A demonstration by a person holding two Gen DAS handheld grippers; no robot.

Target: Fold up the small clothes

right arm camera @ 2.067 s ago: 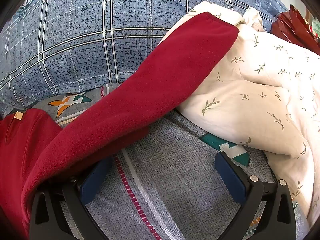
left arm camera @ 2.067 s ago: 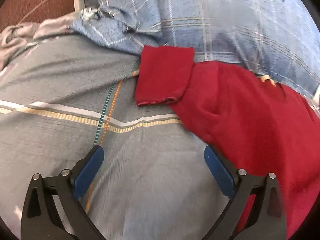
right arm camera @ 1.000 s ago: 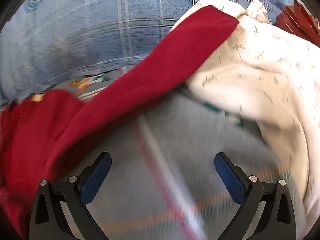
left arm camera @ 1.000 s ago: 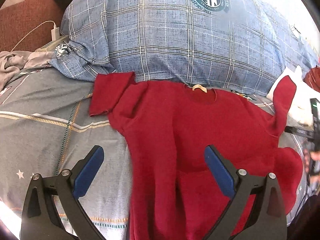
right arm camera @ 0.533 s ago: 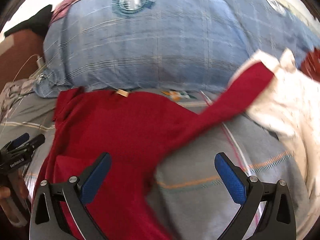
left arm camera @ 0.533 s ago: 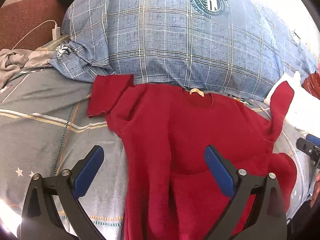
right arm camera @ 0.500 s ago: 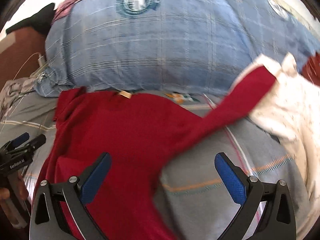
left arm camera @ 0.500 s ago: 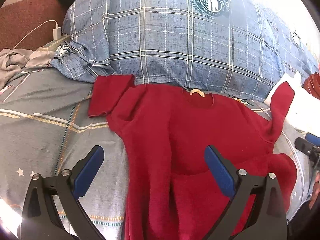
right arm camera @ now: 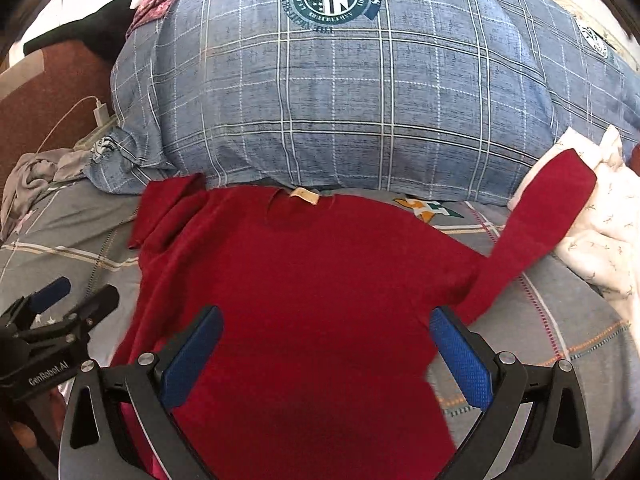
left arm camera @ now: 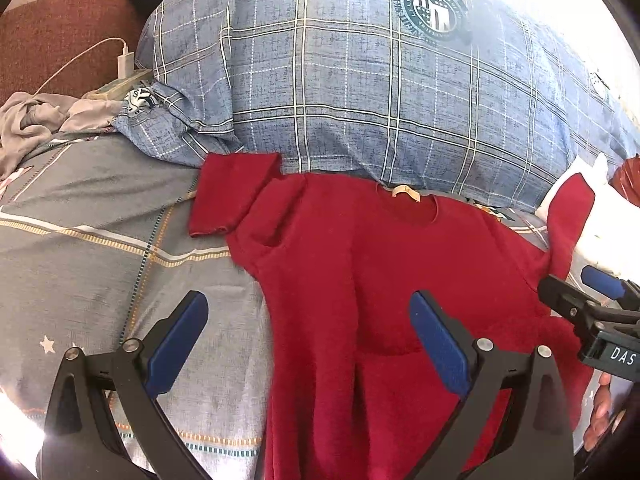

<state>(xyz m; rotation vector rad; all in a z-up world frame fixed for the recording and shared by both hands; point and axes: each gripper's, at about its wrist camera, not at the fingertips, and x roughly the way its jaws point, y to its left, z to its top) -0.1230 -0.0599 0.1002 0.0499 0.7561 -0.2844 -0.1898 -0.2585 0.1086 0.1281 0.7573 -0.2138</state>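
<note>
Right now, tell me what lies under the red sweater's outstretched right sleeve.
The sleeve's end rests on white leaf-print fabric beside the blue plaid pillow. Nearer the shoulder, it crosses the grey bedsheet. Whatever lies directly beneath the cloth is hidden.

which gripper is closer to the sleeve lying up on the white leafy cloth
Right. The right gripper hangs over the sweater body, beside that sleeve; the left gripper sits over the sweater's opposite edge.

You have a plain deep-red sweater (right arm camera: 320, 280) on a grey sheet (left arm camera: 100, 208) with cream and orange stripes, a blue plaid pillow (right arm camera: 340, 100) with a teal crest, and white leaf-print cloth (right arm camera: 600, 236)
</note>
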